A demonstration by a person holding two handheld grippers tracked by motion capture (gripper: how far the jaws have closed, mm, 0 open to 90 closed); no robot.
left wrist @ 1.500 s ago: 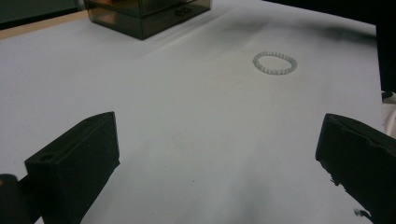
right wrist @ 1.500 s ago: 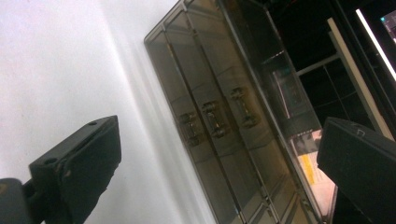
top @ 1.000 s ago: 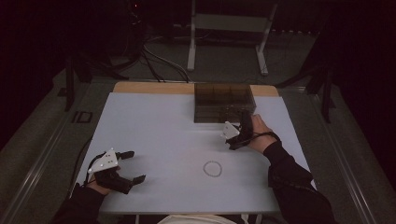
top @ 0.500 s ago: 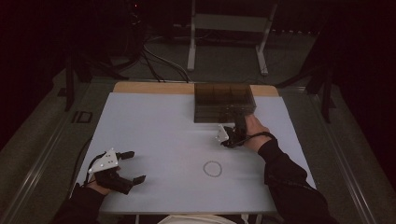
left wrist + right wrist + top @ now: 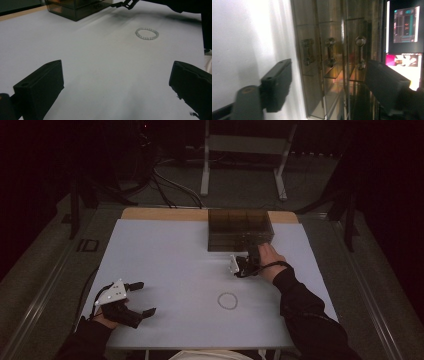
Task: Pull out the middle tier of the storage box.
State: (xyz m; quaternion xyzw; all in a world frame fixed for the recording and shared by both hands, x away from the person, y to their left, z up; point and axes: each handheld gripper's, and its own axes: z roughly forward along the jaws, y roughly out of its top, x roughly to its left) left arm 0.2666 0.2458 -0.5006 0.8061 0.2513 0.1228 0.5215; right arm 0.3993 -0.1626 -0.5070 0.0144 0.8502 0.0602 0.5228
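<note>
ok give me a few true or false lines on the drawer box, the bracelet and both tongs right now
1. The right tongs are at the front of the dark see-through drawer box, jaws apart. True; they have just been closing, and nothing is pressed between them yet.
2. The bead bracelet lies inside the box. False: it lies flat on the white table, nearer the person.
3. The left tongs are gripping the bracelet. False: they are open and hold nothing, well apart from it.
4. The box has three drawer handles in a row. True.

Glossy smoked-plastic drawer box (image 5: 240, 230), matt white table (image 5: 165, 270)
</note>
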